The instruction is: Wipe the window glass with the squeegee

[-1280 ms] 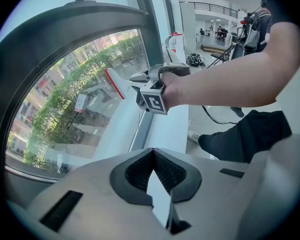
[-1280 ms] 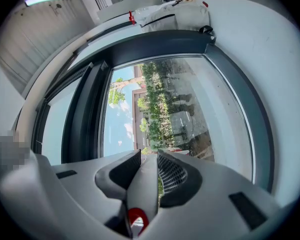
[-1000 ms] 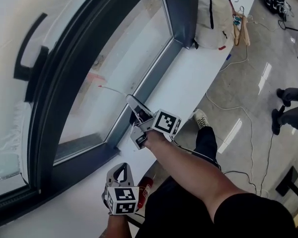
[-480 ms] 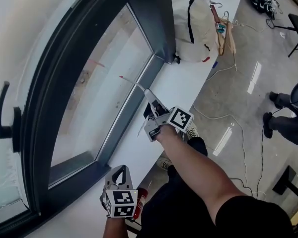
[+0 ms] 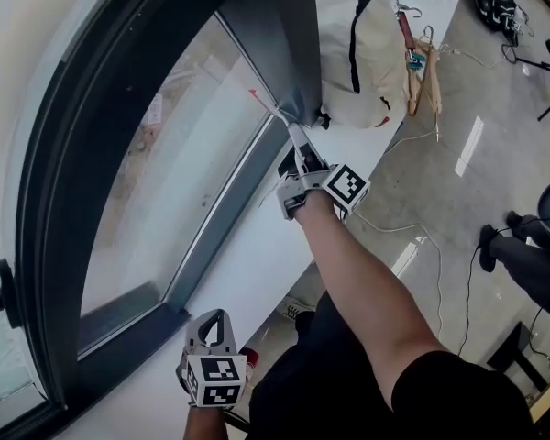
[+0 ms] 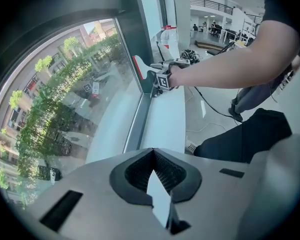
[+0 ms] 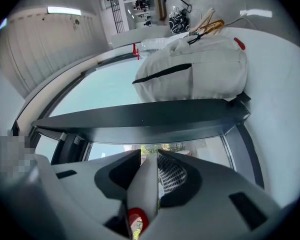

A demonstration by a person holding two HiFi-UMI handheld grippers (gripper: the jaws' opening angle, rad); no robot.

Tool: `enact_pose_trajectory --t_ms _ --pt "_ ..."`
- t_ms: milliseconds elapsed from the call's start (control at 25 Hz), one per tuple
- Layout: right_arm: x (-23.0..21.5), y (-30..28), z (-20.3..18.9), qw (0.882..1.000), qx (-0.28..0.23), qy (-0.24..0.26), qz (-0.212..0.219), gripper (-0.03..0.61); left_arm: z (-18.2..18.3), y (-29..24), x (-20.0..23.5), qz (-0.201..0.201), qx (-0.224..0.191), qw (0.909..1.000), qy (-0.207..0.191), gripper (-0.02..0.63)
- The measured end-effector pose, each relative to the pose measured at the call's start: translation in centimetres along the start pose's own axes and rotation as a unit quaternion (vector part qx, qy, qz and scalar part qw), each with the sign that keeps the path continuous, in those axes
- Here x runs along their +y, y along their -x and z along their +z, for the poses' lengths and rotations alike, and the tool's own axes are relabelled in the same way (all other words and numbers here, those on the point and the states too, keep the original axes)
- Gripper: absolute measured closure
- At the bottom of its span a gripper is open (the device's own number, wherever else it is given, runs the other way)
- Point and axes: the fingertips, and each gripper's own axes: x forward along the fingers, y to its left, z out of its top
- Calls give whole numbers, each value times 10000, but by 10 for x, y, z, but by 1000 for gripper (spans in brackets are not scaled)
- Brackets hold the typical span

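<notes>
The right gripper's (image 5: 300, 165) jaws pinch the squeegee (image 5: 296, 138) handle, with its red blade against the glass (image 5: 183, 154) beside the frame (image 5: 289, 53). The left gripper (image 5: 213, 324) hangs below the frame over the sill (image 5: 247, 264), jaws pressed together, empty.

An open-plan office or lab hall on an upper storey: a dark-framed window (image 5: 289, 53) above a long white sill (image 5: 257, 255), polished concrete floor (image 5: 458, 154) strewn with cables (image 5: 437, 246), a railed mezzanine (image 6: 210, 5), and treetops (image 6: 50, 99) and parked cars (image 6: 77, 101) below outside.
</notes>
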Motion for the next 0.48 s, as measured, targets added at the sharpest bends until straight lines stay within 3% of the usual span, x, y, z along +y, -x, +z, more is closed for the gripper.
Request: enact_pose_trajectory --t_ms 480 --pt "-15 -55 25 9989 -153 -244 369 486 16 -16 4 41 220 9997 124 614"
